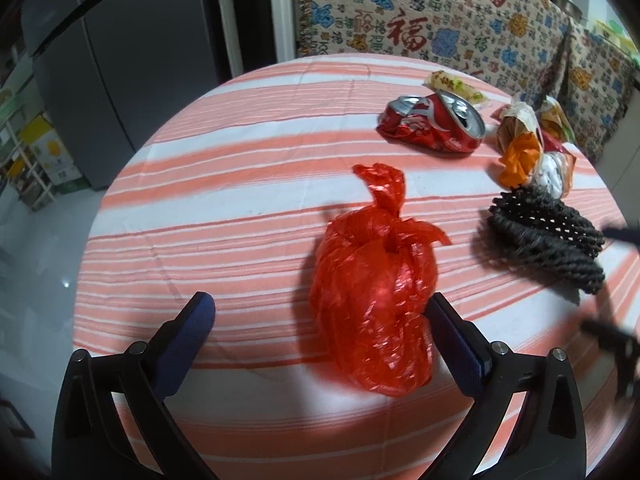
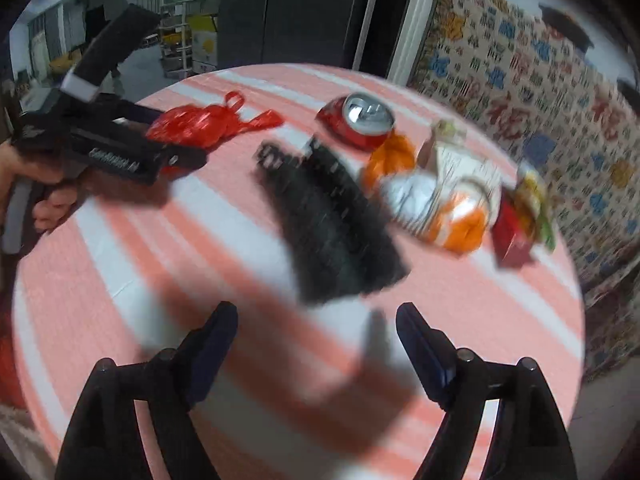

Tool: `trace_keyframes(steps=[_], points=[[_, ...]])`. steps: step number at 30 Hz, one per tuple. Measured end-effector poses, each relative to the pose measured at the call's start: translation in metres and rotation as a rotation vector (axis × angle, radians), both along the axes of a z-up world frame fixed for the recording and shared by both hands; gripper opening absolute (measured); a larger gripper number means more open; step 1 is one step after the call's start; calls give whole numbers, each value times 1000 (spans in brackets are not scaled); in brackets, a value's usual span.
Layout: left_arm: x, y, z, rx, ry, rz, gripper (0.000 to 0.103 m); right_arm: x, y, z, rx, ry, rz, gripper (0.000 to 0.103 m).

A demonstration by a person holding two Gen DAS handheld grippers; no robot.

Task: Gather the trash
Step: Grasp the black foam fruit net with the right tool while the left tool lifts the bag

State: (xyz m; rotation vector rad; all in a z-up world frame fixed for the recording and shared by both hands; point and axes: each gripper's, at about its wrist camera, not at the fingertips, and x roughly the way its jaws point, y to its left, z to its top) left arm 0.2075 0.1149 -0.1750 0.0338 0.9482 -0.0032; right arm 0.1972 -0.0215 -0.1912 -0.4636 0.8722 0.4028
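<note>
- Striped tablecloth (image 1: 240, 184) is covering the round table.
- Left gripper (image 1: 320, 312) is standing wide apart around the red bag (image 1: 372, 300), not pressing it.
- Right gripper (image 2: 316, 320) is hanging apart, empty, near the black net (image 2: 332, 228).
- Crushed can (image 1: 432, 124) is lying behind.

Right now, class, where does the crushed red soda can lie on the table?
In the left wrist view the crushed red soda can lies far right on the striped table, beyond the red bag, beside the wrappers.
</note>
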Motion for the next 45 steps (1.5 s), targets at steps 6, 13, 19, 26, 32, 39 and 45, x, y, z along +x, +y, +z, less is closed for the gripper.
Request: trace_keyframes(steps=[6, 13, 19, 26, 32, 39, 45], points=[[-1, -12, 7, -19, -40, -84, 49, 39, 1, 12, 62, 24, 24, 79], [-23, -22, 21, -142, -78, -188, 46, 23, -37, 25, 278, 84, -133, 24], [-20, -53, 10, -91, -36, -218, 62, -3, -78, 15, 301, 96, -356, 28], [-10, -53, 0, -2, 1, -108, 103, -2, -69, -9, 188, 62, -285, 78], [-2, -46, -2, -2, -1, -78, 103, 20, -74, -12, 214, 63, -261, 94], [-6, -43, 2, -6, 5, -128, 94, 30, -79, -4, 170, 173, -215, 94], [-14, -42, 17, -80, -36, -183, 75, 36, -70, 16, 137, 197, -117, 89]])
